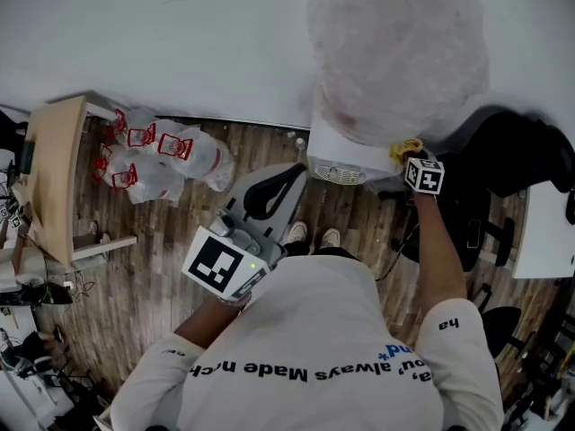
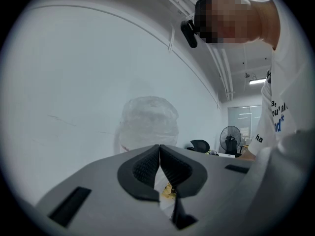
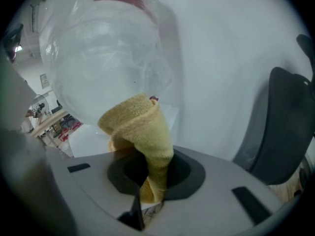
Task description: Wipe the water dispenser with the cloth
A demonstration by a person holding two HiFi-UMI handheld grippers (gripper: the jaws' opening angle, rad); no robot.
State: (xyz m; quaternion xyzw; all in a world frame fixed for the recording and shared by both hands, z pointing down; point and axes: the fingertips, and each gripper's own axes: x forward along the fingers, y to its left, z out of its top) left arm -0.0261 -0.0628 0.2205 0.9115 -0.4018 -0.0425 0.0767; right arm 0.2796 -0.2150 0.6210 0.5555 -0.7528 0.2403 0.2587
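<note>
The water dispenser (image 1: 346,155) is a white cabinet against the wall, its bottle wrapped in a clear plastic bag (image 1: 395,52). My right gripper (image 1: 409,155) is shut on a yellow cloth (image 3: 140,132), which it holds at the dispenser's top right corner. The cloth (image 1: 406,147) bunches up out of the jaws towards the bagged bottle (image 3: 108,58). My left gripper (image 1: 274,196) hangs in front of the dispenser, well clear of it, with its jaws shut and nothing between them. Its own view shows the bagged bottle (image 2: 149,124) some way ahead.
Black office chairs (image 1: 512,155) stand right of the dispenser. Several plastic bags with red print (image 1: 157,155) lie on the wooden floor at the left, beside a wooden table (image 1: 54,173). A white desk corner (image 1: 548,232) is at far right. A fan (image 2: 230,137) stands in the background.
</note>
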